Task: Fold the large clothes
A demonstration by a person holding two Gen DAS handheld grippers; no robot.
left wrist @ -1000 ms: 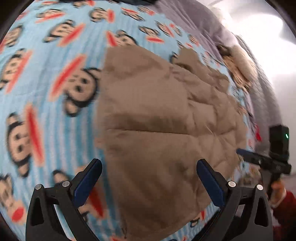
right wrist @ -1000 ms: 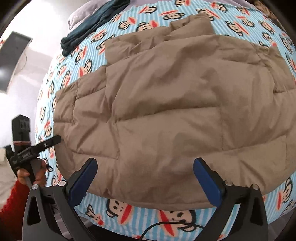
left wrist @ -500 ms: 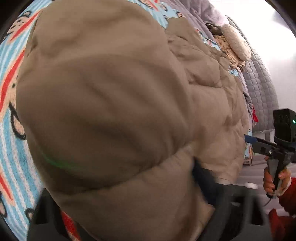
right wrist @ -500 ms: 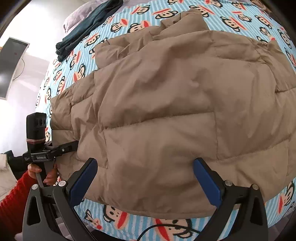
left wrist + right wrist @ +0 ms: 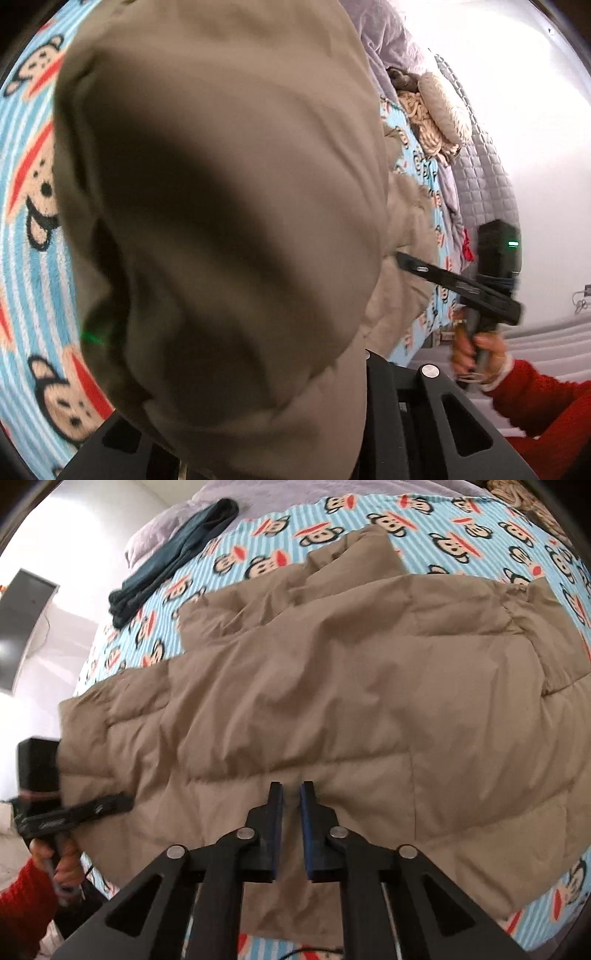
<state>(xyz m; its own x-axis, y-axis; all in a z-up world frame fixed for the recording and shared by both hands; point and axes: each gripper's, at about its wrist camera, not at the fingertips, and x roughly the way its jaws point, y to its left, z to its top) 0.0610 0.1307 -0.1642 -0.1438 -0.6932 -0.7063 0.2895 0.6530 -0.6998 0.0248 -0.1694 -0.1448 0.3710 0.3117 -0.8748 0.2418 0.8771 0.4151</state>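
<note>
Tan quilted down jacket [image 5: 332, 701] lies spread flat across the monkey-print striped blanket [image 5: 461, 546] on the bed, hem edge toward us. We judge the step in hand to be the first fold: taking hold of the near hem at two places so it can be carried up and over toward the collar.

Right gripper [image 5: 291, 794]: jaws drawn narrow, only a thin slot between the blue pads, tips resting at the fabric close to the hem at the jacket's middle. Whether a pinch of cloth sits in that slot we cannot tell; the fabric looks slightly gathered just ahead of the tips.

Left gripper [image 5: 122, 803]: seen from the right wrist camera, its fingers lie against the jacket's left edge near the hem corner. In its own view, puffed tan cloth fills nearly the whole lens and hides the fingers, so we cannot tell how its jaws stand. Cloth draped this close over the camera suggests that corner is lifted, though this is a judgement.

Next move calls for: a firm hold on both sides, then an even lift, both hands rising together, since down fill is bulky and slippery and may slide out of a shallow pinch.

Also noted: a dark teal garment [image 5: 173, 554] at the far edge of the bed, well apart from the jacket
</note>
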